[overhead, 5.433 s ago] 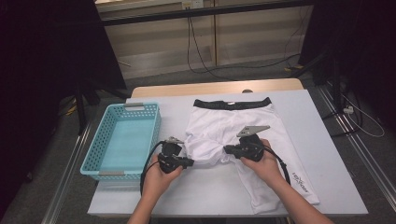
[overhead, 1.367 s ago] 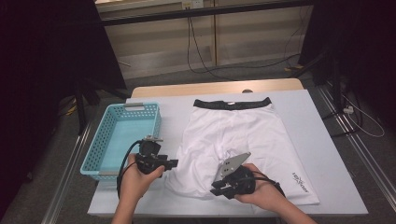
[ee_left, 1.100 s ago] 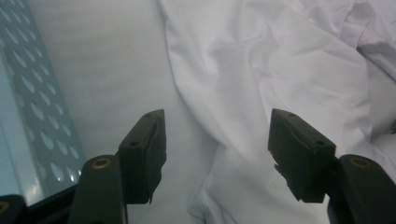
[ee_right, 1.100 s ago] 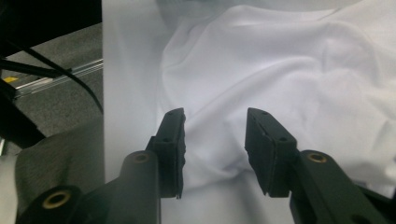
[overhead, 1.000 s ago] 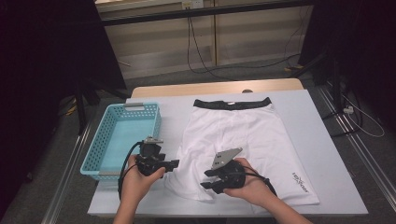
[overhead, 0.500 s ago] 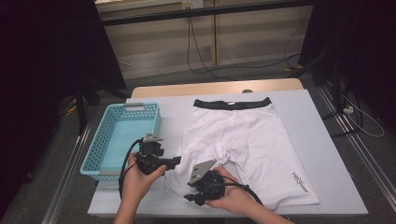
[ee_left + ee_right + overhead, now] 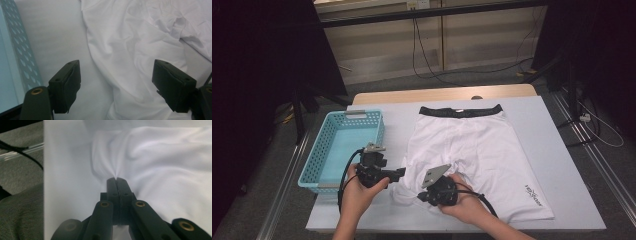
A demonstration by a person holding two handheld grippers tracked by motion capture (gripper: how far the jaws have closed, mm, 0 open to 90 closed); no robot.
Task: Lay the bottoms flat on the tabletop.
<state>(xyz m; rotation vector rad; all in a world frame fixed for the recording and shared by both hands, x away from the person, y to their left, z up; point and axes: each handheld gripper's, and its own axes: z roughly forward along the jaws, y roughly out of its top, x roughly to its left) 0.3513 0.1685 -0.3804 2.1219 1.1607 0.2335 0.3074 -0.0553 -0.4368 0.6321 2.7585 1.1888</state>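
My right tongs (image 7: 421, 196) have just closed, pinching a fold of the white shorts (image 7: 482, 155) near their hem at 7 o'clock on the bench (image 7: 562, 165). My left tongs (image 7: 401, 172) hang wide open and empty beside the cloth. It's light, limp fabric that bunches and slips, so I'd grip hems or the black waistband (image 7: 460, 111).

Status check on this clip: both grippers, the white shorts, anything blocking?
Left gripper open over the white shorts. Right gripper just closed, pinching the fabric's near left edge. Blue basket alongside, nothing blocking.
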